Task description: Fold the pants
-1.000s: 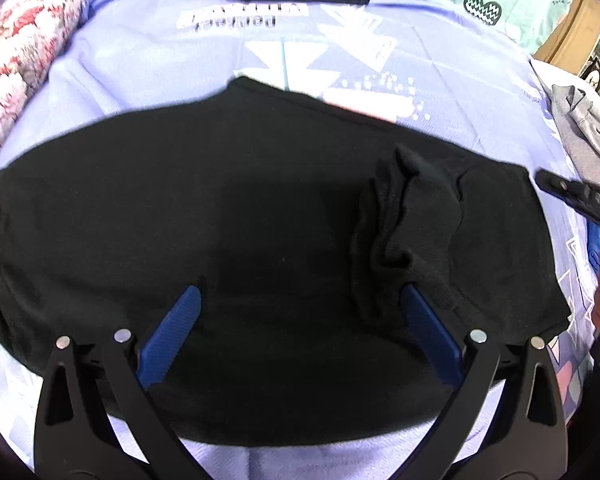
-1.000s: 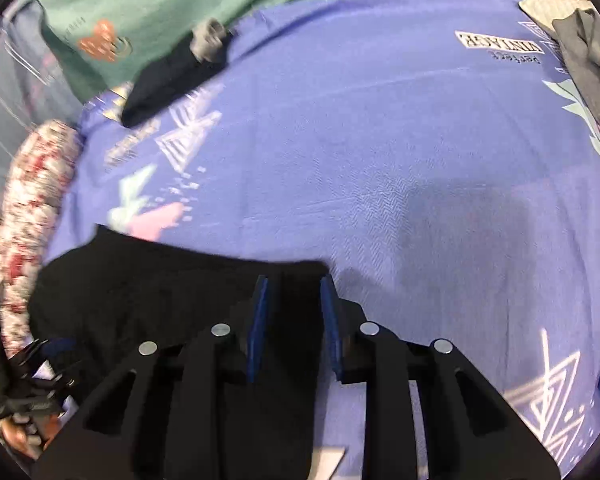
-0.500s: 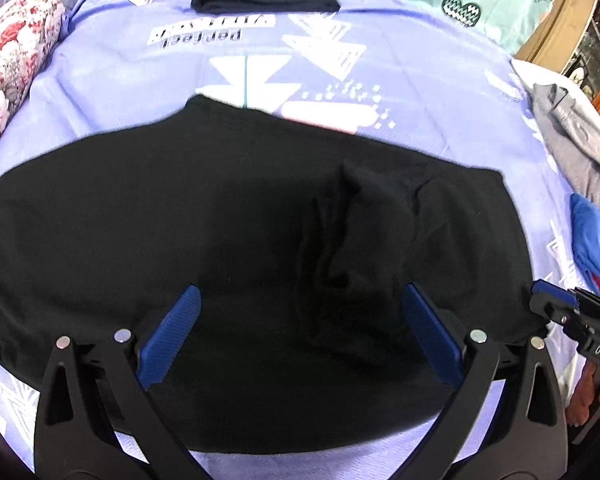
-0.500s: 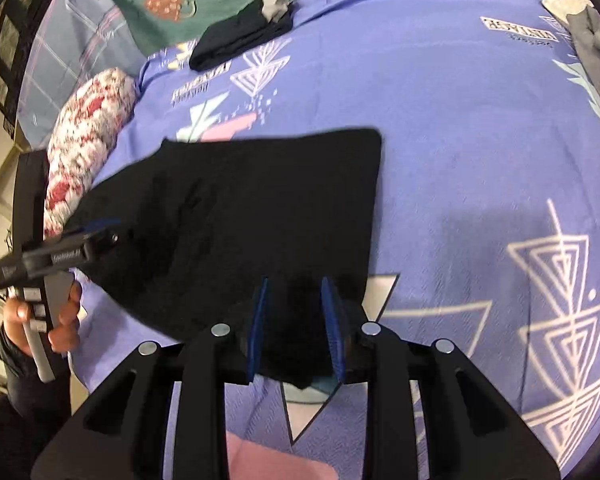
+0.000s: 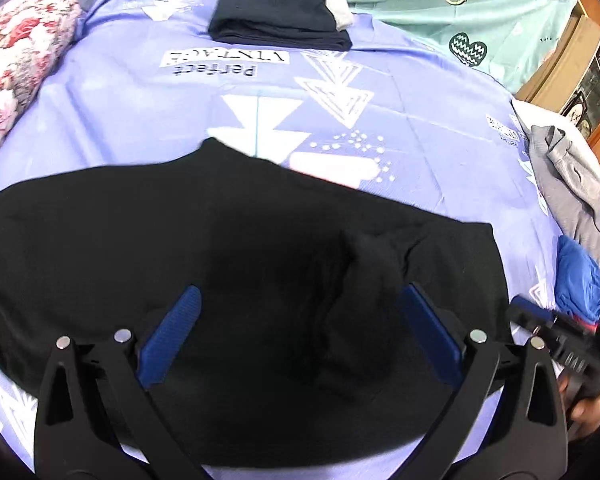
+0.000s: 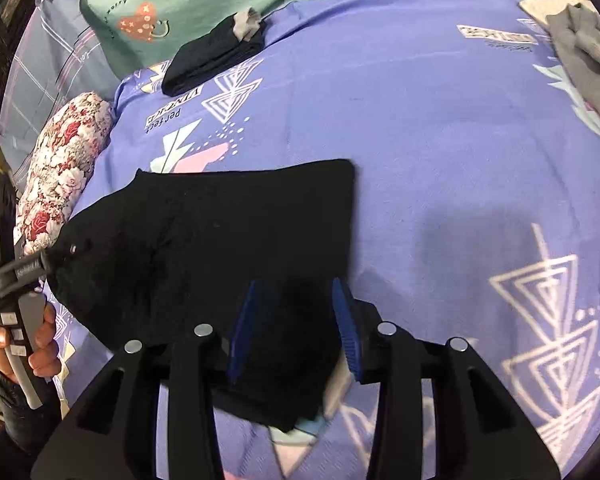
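Black pants [image 5: 220, 240] lie spread across the purple bedsheet [image 5: 420, 128], with a low bunched ridge right of middle. My left gripper [image 5: 299, 292] hovers over their near part, wide open, with nothing gripped. In the right wrist view the pants [image 6: 240, 220] reach from the left edge to the centre. Their near corner lies slack between the blue pads of my right gripper [image 6: 296, 284], whose jaws are opening. The left gripper [image 6: 48, 258], held by a hand, sits at the pants' left end. The right gripper [image 5: 556, 344] shows at the pants' right edge.
A folded dark garment [image 5: 280, 20] lies at the far end of the sheet. A floral pillow [image 5: 16, 48] borders the left side. A grey garment [image 5: 564, 176] and a blue one [image 5: 580, 280] sit at the right. A green sheet [image 5: 420, 0] lies beyond.
My right gripper drew the pants' corner back toward the near edge, then its jaws widened. The bunched ridge has flattened. The left gripper has pulled back a little from the cloth.
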A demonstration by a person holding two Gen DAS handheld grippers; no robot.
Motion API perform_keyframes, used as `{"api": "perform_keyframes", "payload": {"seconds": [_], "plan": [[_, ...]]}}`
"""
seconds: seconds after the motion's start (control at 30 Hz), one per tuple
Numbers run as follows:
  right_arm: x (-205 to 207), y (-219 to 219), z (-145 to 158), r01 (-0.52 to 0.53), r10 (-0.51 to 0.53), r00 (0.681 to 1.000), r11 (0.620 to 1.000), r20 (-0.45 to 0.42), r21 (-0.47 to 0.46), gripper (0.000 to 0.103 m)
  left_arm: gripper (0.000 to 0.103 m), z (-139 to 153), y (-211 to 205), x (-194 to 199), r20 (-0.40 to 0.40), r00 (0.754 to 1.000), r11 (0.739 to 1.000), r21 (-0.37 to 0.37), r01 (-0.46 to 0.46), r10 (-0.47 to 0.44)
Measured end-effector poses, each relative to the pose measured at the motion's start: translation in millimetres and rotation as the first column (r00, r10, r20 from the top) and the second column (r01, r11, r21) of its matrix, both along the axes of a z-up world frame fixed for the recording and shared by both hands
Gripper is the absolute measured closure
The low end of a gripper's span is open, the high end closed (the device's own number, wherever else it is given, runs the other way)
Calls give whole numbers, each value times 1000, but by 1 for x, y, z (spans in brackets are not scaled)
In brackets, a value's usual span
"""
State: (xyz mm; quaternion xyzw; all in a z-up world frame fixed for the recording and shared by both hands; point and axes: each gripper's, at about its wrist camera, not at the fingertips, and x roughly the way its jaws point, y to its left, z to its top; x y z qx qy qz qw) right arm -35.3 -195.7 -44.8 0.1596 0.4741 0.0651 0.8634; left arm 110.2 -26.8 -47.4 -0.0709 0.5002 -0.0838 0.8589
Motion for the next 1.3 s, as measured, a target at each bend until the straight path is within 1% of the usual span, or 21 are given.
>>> {"api": "perform_keyframes", "payload": {"seconds": [0.07,0.13,0.17,0.2,0.27,0.33,0.37,0.47,0.53,0.6,0.63,0.7,0.77,0.8,0.9,0.97,1.0,1.07,1.1,1.17,1.3], "plan": [[4,8,-3,11,-11,1000,1000,-4,-21,59,2,-9,-5,11,-26,1000,1000,19,-17,18],[5,11,-4,19,-19,1000,999,1,-35,53,2,-26,-2,24,-65,996,997,51,-50,53],[5,14,-4,18,-18,1000,999,-1,-40,51,2,-33,0,27,-90,994,996,59,-63,68],[6,13,-5,14,-14,1000,999,-4,-45,49,2,-36,2,29,-91,993,996,49,-75,79],[8,19,-8,5,-7,1000,997,-21,-74,47,2,-32,2,27,-82,994,996,53,-69,73],[8,23,-10,6,-8,1000,996,-22,-86,44,2,-26,5,22,-89,995,998,36,-51,54],[7,22,-9,21,-23,1000,997,-19,-77,43,2,-23,10,20,-85,995,998,25,-50,52],[3,19,-9,59,-59,998,998,-15,-23,33,2,-7,35,-1,-41,997,998,1,-60,60],[-1,24,-8,40,-40,999,999,-11,-30,33,2,5,64,-15,-9,994,994,7,-107,107],[-5,30,-5,25,-25,1000,998,1,-58,33,2,16,103,-32,13,983,983,-6,-185,185],[-7,32,-4,19,-19,1000,997,6,-68,33,2,21,123,-40,20,972,973,-17,-232,232],[-9,35,-3,11,-10,1000,998,9,-67,33,2,27,165,-59,30,940,940,-41,-337,339],[-8,36,-3,11,-11,1000,999,-2,-48,33,2,30,200,-74,32,901,901,-66,-430,432],[-8,36,-4,12,-13,1000,999,-9,-38,33,2,30,219,-81,25,878,876,-80,-476,479],[-7,40,-5,13,-14,1000,999,-19,-34,33,2,24,258,-92,-20,838,834,-87,-545,545],[-8,43,-4,10,-11,1000,999,-16,-40,33,2,21,277,-99,-39,814,807,-113,-580,580],[-8,43,-4,10,-11,1000,999,-15,-36,33,2,19,286,-102,-52,805,794,-141,-591,590],[-8,43,-3,14,-15,1000,1000,-14,-27,33,3,13,297,-103,-80,798,777,-191,-600,597],[-8,44,-3,18,-18,1000,999,-15,-26,33,3,8,302,-101,-104,791,762,-219,-610,603],[-8,45,-2,17,-17,1000,999,-17,-28,33,3,-1,307,-100,-136,791,751,-252,-611,597],[-11,46,1,11,-11,1000,1000,-13,-29,33,4,-18,312,-87,-182,792,738,-290,-609,583]]}}
